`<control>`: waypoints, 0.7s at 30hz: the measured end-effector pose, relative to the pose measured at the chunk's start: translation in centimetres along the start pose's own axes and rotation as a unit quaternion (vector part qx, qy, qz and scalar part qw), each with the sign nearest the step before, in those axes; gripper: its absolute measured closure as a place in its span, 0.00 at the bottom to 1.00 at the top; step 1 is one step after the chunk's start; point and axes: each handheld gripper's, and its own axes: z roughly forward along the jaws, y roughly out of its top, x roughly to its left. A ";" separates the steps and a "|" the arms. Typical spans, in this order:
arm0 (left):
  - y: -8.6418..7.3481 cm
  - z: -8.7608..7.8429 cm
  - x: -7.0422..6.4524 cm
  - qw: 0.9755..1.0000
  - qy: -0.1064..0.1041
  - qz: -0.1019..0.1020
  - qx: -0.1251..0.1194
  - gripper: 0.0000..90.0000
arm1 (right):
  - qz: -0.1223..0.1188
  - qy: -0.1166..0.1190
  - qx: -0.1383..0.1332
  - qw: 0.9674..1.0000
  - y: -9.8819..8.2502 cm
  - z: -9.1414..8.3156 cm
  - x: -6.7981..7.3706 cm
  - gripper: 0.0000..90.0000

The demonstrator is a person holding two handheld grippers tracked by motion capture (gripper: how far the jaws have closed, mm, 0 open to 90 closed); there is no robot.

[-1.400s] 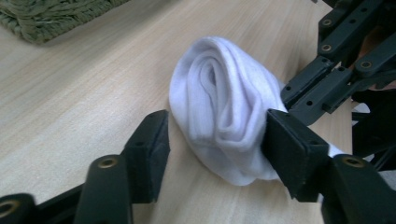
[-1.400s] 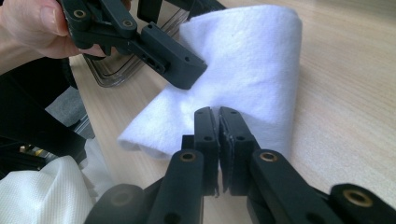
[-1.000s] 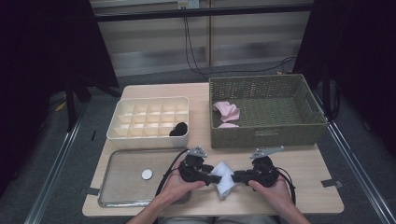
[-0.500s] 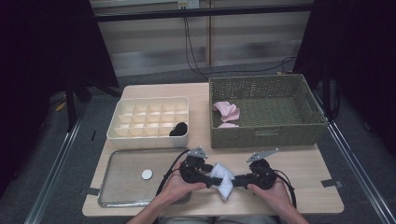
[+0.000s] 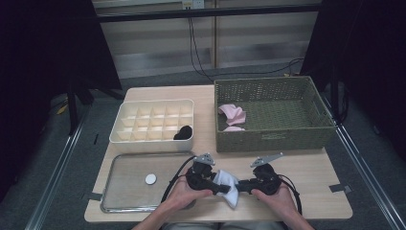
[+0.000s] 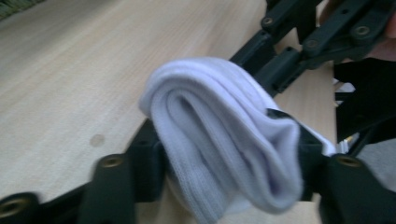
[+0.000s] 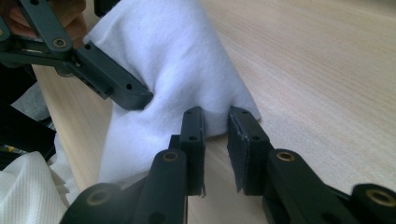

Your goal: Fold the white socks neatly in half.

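The white sock is sitting at the table's 6 o'clock edge, between both grippers. The left gripper, jaws just closing, is clamping the folded sock. At the sock's 3 o'clock, the right gripper is keeping its jaws narrow, pinching the sock's edge.
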 end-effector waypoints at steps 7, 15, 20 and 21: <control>0.3 -0.7 -0.5 1.000 0.013 0.014 0.000 0.68 | 0.003 0.001 -0.014 1.000 -0.1 0.1 -0.1 0.83; 0.3 -1.5 -0.2 1.000 0.022 -0.001 -0.015 0.68 | -0.011 0.010 -0.045 0.999 0.2 0.0 -0.2 0.76; 0.2 -1.9 -0.2 0.999 0.028 -0.007 -0.021 0.68 | -0.010 0.004 -0.073 0.997 0.4 -0.8 -0.3 0.65; 0.2 -2.0 -0.1 0.999 0.028 -0.005 -0.020 0.68 | -0.011 0.001 -0.077 0.997 0.4 -0.9 -0.4 0.63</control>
